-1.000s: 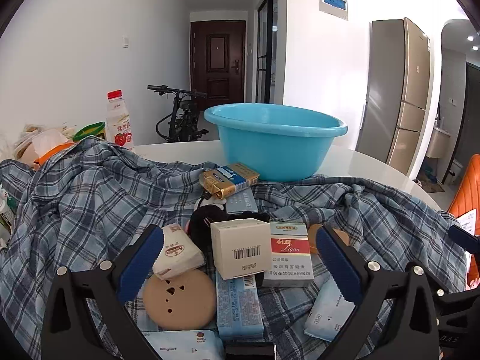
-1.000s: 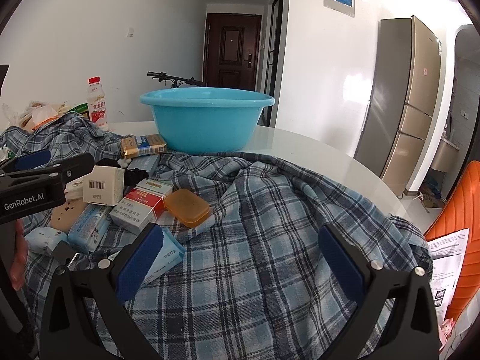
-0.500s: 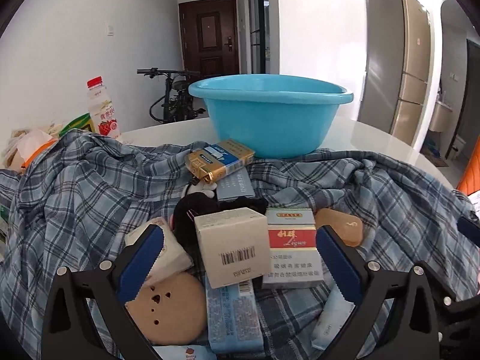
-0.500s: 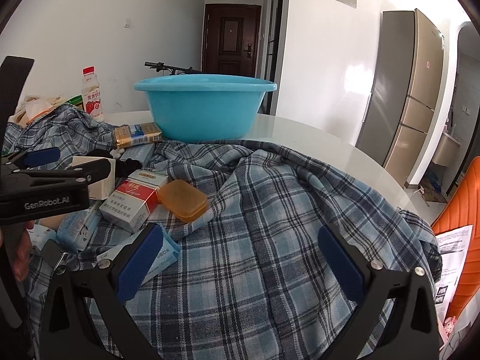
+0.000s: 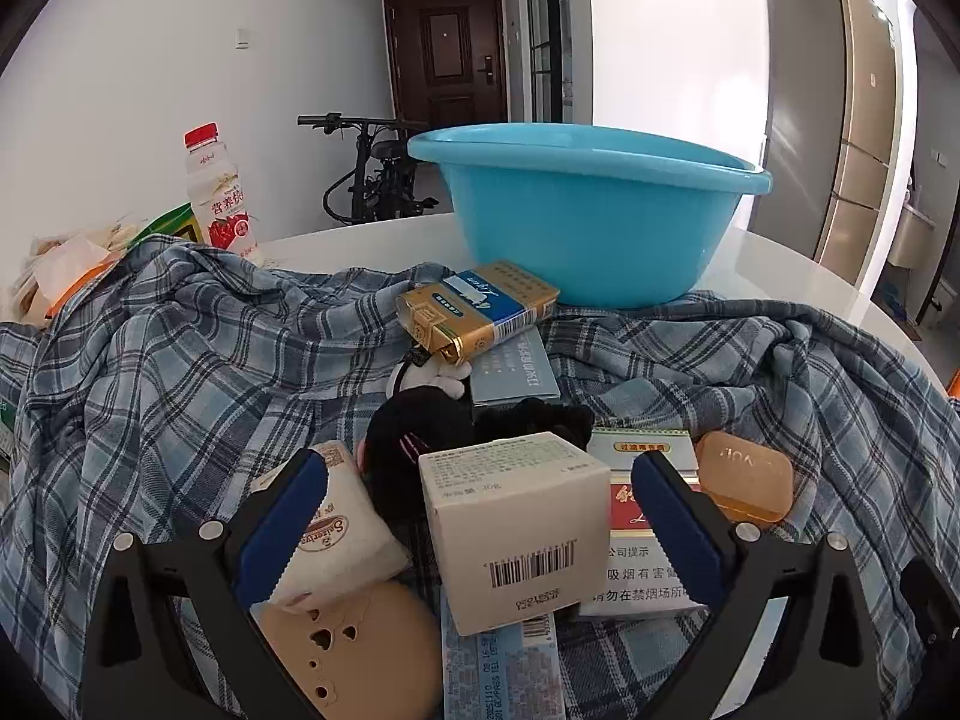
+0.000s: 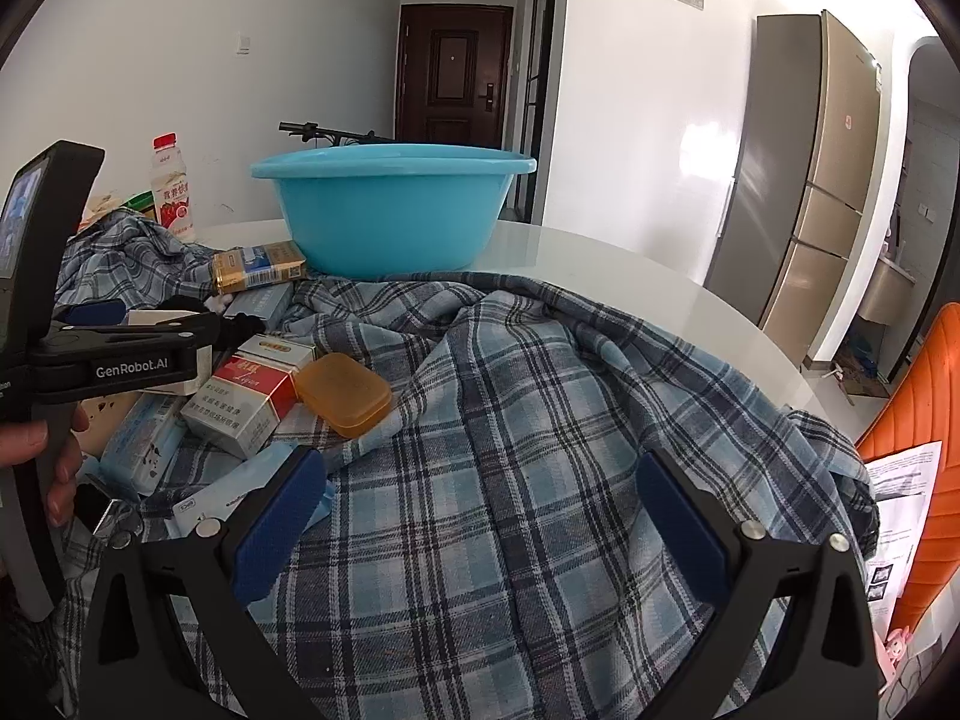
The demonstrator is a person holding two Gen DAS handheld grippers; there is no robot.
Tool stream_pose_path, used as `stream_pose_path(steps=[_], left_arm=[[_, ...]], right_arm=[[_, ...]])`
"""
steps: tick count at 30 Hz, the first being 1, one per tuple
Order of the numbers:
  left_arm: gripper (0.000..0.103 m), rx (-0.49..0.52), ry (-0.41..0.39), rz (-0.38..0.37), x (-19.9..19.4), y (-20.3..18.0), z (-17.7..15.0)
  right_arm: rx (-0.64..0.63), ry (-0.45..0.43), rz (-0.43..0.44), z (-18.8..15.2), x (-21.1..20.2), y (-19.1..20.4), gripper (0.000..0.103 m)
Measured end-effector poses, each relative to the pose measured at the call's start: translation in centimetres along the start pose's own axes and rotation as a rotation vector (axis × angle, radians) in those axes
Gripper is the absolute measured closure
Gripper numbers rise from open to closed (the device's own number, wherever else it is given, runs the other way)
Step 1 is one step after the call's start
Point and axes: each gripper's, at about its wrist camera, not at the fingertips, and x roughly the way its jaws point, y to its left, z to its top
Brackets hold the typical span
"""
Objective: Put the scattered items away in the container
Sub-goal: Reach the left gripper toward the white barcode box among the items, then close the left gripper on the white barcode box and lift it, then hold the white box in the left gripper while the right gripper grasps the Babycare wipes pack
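A blue basin (image 5: 594, 210) (image 6: 390, 210) stands at the far side of a white table. Scattered items lie on a plaid shirt (image 5: 180, 372) (image 6: 528, 450). My left gripper (image 5: 480, 528) is open, its pads either side of a white barcoded box (image 5: 516, 528) without touching it. Around the box are a red cigarette pack (image 5: 636, 540), an orange case (image 5: 741, 483), a white pouch (image 5: 336, 534), a tan round puff (image 5: 354, 654) and a black plush (image 5: 414, 438). A gold-blue pack (image 5: 474, 309) leans by the basin. My right gripper (image 6: 480, 516) hangs open over bare shirt.
A drink bottle (image 5: 216, 192) and snack bags (image 5: 60, 264) sit at the table's far left. A fridge (image 5: 840, 108) stands right, a bicycle (image 5: 372, 174) and door behind. An orange chair (image 6: 924, 420) with papers is at the right. A hand (image 6: 54, 462) holds the left gripper.
My left gripper has moved forward and lower, so the white box now sits between its pads. The right gripper has drifted slightly forward over the shirt.
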Motion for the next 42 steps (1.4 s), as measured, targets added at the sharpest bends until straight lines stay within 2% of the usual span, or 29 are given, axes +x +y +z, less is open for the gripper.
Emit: stream_pose_path(steps=[8,10,11,13,27,34,36,38,42], left_arm=[[0.002,0.013,0.026,0.004,0.6,-0.1,0.2],[0.022,0.018,0.031,0.015,0.7,-0.2,0.2],[0.027,0.019,0.042,0.02,0.8,-0.2,0.1],[0.045,0.026,0.067,-0.005,1.1,-0.2,-0.1],[0.048,0.023,0.006,-0.061,-2.9,0.7,-0.5],[0.048,0.028,-0.012,-0.063,-4.8,1.3,-0.6],[0.048,0.052,-0.003,-0.088,-6.0,1.3,-0.4],[0.048,0.058,-0.068,-0.108,-8.4,1.3,0.0],[0.048,0.067,-0.171,-0.097,-11.8,1.6,1.0]], right_arm=[[0.003,0.001,-0.007,0.0,-0.1,-0.1,0.0],[0.008,0.004,-0.006,0.0,-0.1,-0.2,0.0],[0.009,0.004,-0.005,0.0,-0.1,-0.3,0.0],[0.008,0.002,-0.006,0.0,-0.2,-0.3,0.0],[-0.006,-0.007,0.01,0.2,-0.8,0.2,0.0],[-0.027,-0.027,0.048,0.6,-1.7,1.0,0.0],[-0.024,-0.03,0.074,0.9,-2.0,1.0,0.0],[-0.019,-0.04,0.095,1.3,-2.5,1.0,0.0],[-0.019,-0.062,0.129,2.5,-3.2,1.3,0.0]])
